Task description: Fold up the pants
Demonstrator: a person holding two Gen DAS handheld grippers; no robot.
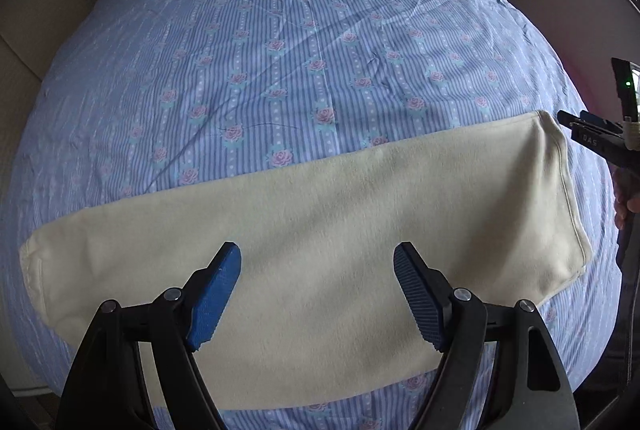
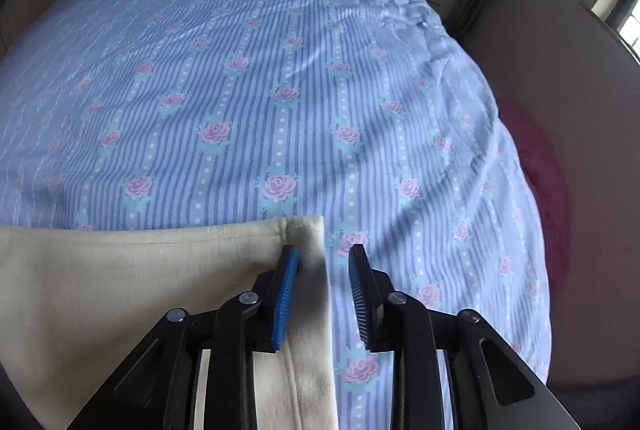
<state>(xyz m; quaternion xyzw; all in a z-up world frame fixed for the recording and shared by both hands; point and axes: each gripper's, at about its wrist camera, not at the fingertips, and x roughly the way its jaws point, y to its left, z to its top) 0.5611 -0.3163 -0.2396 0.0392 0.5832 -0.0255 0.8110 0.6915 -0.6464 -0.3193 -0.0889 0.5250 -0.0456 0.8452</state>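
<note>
The cream pants (image 1: 320,238) lie flat as a long folded band across the near part of the bed. My left gripper (image 1: 318,262) is open wide and hovers over the middle of the band, holding nothing. My right gripper (image 2: 323,262) is open and straddles the right end of the pants (image 2: 160,270), with the hemmed edge between its jaws. The right gripper also shows in the left wrist view (image 1: 588,133), at the far right corner of the pants.
The bed is covered by a blue striped sheet with pink roses (image 1: 300,49). Its right edge drops to a pink rug (image 2: 548,189) on the floor. Cream walls and a dark headboard lie beyond.
</note>
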